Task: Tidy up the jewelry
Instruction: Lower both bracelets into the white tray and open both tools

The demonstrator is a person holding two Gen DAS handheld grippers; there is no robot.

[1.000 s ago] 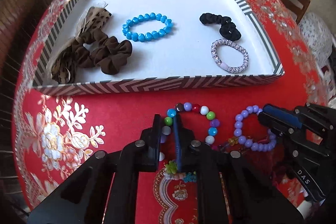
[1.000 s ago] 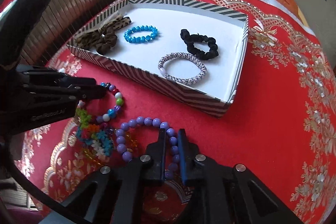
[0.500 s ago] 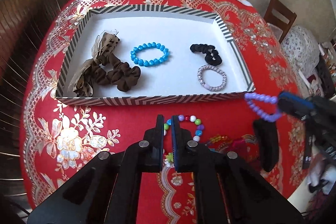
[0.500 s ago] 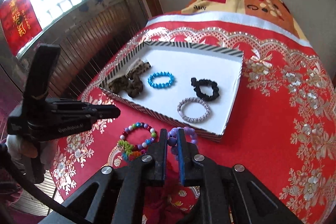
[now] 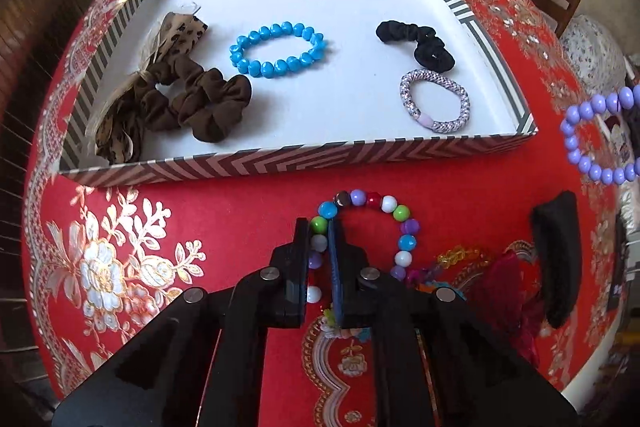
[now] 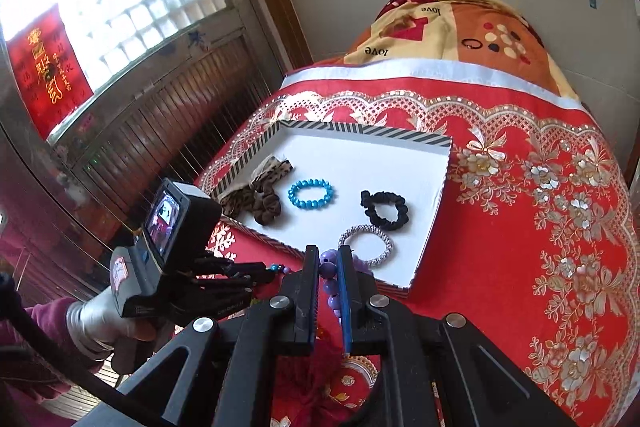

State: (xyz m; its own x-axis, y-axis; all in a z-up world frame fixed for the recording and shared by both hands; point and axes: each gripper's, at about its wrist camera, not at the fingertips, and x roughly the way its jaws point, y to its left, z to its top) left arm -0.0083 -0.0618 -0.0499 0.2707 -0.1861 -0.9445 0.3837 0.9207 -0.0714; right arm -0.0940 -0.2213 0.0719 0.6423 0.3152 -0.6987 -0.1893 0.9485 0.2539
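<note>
Nearest, left wrist view: left gripper [image 5: 319,227] with fingers clenched on the near arc of the multicoloured bead bracelet [image 5: 394,213]. A green and a white bead pinched between the pads; the rest of the loop seemingly flat on the desk [image 5: 224,211], as a second ago.

Just right of it: a small heap of unsorted trinkets [image 5: 460,259], amber and turquoise bits, tangled and indistinct.

Right wrist view: right gripper [image 6: 328,255] with fingers clamped on the purple bead bracelet [image 5: 567,127]. Lying on the cloth beside the multicoloured loop a second ago, now raised clear and hanging as an open ring by the tray's near right corner. Judged meaning: one piece picked and in transit, the drop into the tray not yet made, a second piece gripped for the same trip.

Beyond: striped cardboard tray [image 5: 280,163], shallow, stiff, with a smooth white floor. Contents well apart from each other:
- Left: brown scrunchie [image 5: 200,99], soft gathered fabric, touching a leopard-print scrunchie [image 5: 180,35].
- Centre: blue bead bracelet [image 5: 280,29], glossy faceted beads in an oval.
- Right: black scrunchie [image 5: 424,39], thin and crinkled.
- Right, nearer: silvery braided band [image 5: 460,99], a firm round cord.

Under everything: red brocade cloth with raised gold and white flowers. Farthest: a patterned blanket [image 6: 460,23].
</note>
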